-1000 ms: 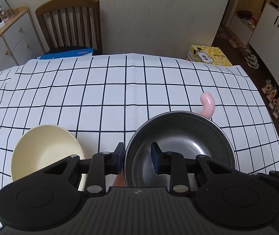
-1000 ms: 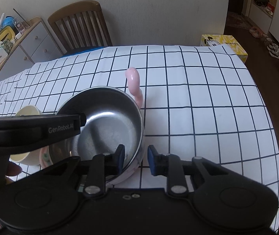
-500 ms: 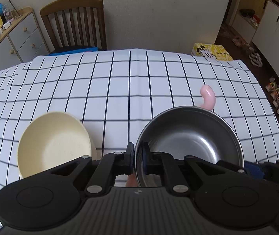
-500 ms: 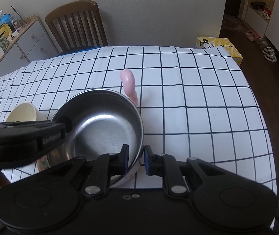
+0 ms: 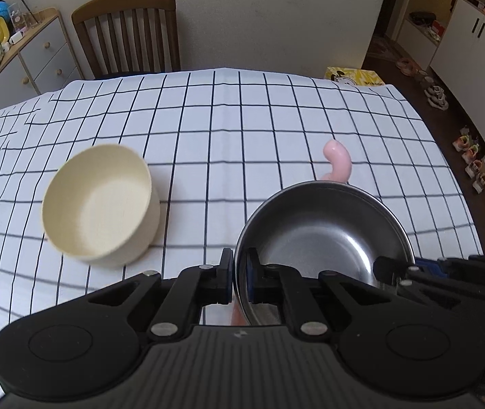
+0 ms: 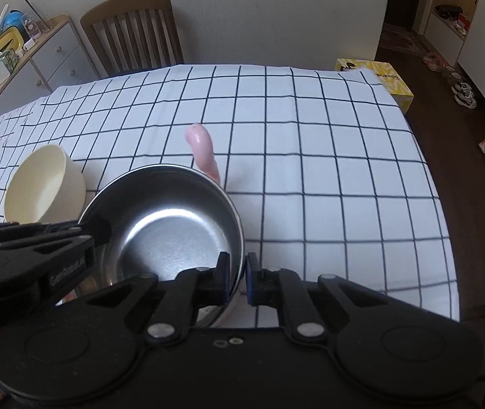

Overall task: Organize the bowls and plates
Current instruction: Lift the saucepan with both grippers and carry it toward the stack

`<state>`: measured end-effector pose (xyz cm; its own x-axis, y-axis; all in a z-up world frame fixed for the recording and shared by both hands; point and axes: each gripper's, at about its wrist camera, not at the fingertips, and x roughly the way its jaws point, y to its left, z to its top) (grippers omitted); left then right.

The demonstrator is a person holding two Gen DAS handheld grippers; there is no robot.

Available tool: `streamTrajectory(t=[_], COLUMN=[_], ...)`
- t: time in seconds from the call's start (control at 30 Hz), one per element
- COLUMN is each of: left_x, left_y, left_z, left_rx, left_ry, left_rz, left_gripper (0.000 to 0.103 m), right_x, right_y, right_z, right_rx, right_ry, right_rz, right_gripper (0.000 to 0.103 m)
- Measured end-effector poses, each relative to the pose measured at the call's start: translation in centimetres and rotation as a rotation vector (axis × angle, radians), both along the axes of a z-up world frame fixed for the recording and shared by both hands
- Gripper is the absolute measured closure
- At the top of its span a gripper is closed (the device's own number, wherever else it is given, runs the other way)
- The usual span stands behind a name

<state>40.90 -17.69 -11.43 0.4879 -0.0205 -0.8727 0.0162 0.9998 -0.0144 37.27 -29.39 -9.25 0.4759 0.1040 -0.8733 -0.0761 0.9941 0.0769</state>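
Observation:
A steel bowl (image 5: pixel 324 235) is held between both grippers above the checked tablecloth (image 5: pixel 242 119). My left gripper (image 5: pixel 240 277) is shut on the bowl's left rim. My right gripper (image 6: pixel 235 277) is shut on its right rim; the steel bowl (image 6: pixel 170 225) fills the lower left of the right wrist view. A cream bowl (image 5: pixel 101 202) sits on the cloth to the left, also in the right wrist view (image 6: pixel 43 185). A pink curved handle (image 5: pixel 337 160) sticks out behind the steel bowl, also in the right wrist view (image 6: pixel 205 151).
A wooden chair (image 5: pixel 130 30) stands at the table's far edge. A grey drawer cabinet (image 5: pixel 20 58) with clutter is at the far left. A yellow box (image 6: pixel 375 76) lies on the floor at the far right corner. White cupboards (image 5: pixel 474 41) and shoes are at right.
Both grippers closed onto the steel bowl's rim and lifted it. The view has risen and the cream bowl now shows farther away and more to the left.

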Motion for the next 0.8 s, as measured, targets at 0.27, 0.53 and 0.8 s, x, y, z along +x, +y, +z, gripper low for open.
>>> streamTrajectory(t=[0.27,0.53,0.8], left_x=[-3.6,-7.6,-12.5], left_y=[-0.3,0.2,1.1], left_z=[1.7,4.1,6.3], left_rx=[-0.003,-0.016,-0.039], left_ry=[-0.003,-0.012,-0.012], left_rz=[-0.009,-0.028,-0.069], left_gripper=[0.096,0.096,0.096], right_x=[-2.9,-6.9,-11.6], right_y=[-0.5,0.1,0.8], right_z=[1.5,3.7,5.8], right_rx=[0.0,-0.01,-0.013], right_ry=[-0.015,-0.036,-0.052], right_rz=[0.001,-0.015,-0.049], right_gripper=[0.096,0.096,0.096])
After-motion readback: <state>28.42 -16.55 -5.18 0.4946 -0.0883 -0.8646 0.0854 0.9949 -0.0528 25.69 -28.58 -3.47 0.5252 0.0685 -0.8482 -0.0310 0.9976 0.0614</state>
